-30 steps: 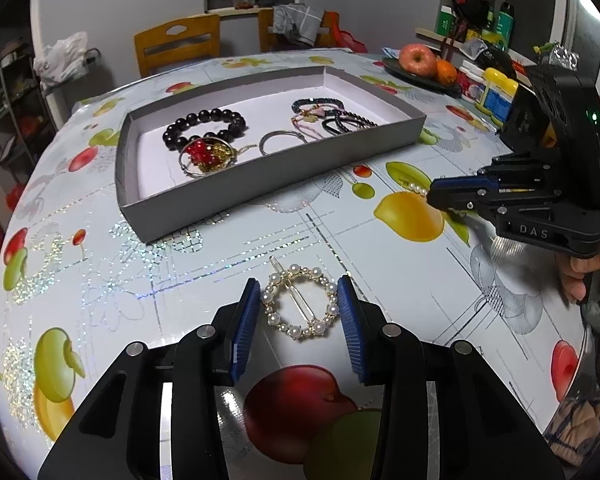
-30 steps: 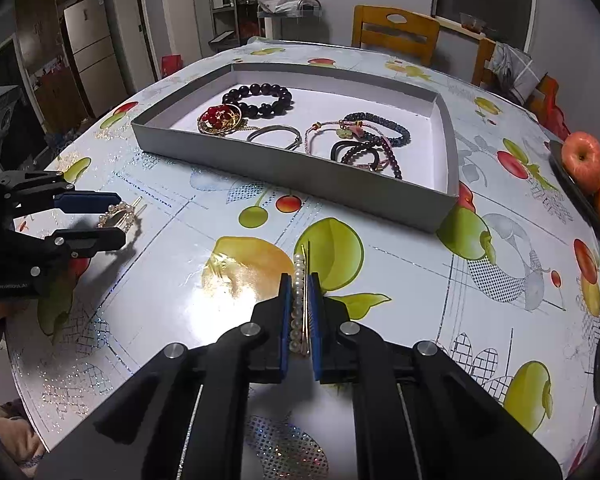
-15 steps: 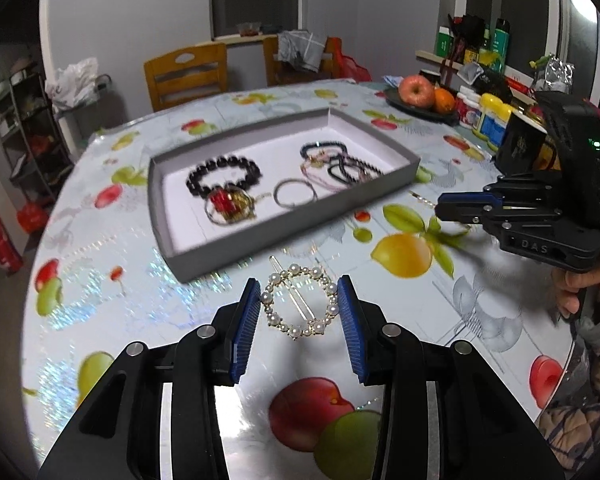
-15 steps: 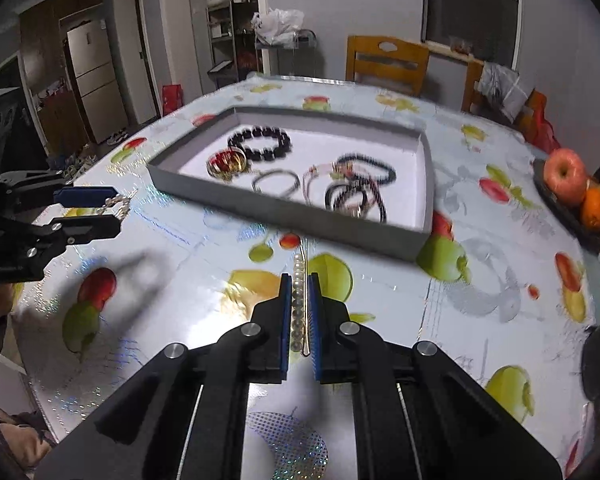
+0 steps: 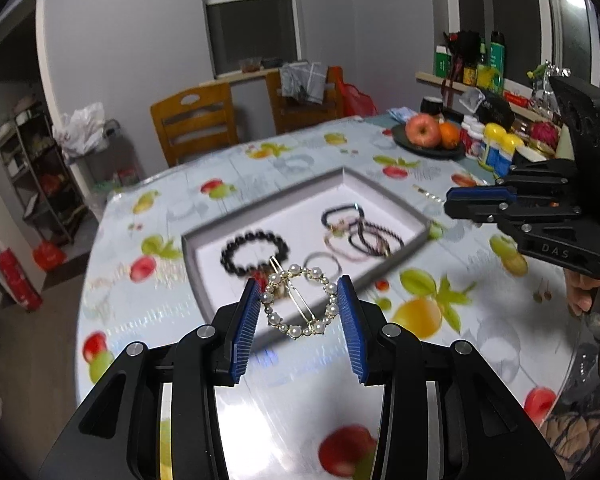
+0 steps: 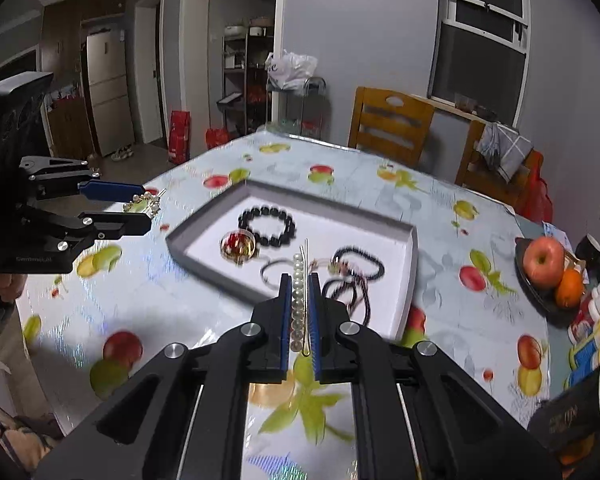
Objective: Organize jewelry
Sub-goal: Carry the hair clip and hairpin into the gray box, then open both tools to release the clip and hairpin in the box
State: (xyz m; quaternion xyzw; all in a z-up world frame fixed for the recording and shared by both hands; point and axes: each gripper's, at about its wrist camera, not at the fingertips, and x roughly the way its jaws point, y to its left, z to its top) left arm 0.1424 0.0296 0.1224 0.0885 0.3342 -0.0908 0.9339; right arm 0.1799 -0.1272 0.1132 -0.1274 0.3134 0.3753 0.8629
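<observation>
My left gripper (image 5: 299,304) is shut on a round pearl hair clip (image 5: 299,303) and holds it in the air above the near edge of the grey tray (image 5: 384,191). It also shows in the right wrist view (image 6: 118,210) at the left. My right gripper (image 6: 300,312) is shut on a straight pearl hair pin (image 6: 298,300), raised above the table in front of the tray (image 6: 408,280). In the left wrist view the right gripper (image 5: 480,204) is at the right. The tray holds a black bead bracelet (image 6: 267,226), a red-and-gold piece (image 6: 238,245) and several thin bracelets (image 6: 356,268).
The table (image 6: 180,320) has a fruit-print cloth. A dark plate with an apple and an orange (image 6: 548,268) sits at the right, with bottles (image 6: 596,320) beside it. Wooden chairs (image 6: 388,128) stand at the far side. A small pin (image 5: 428,193) lies on the cloth past the tray.
Both grippers have risen well above the table with their pieces still held. The views now look down on the tray from higher up, and the left gripper's clip has come over the tray's near edge.
</observation>
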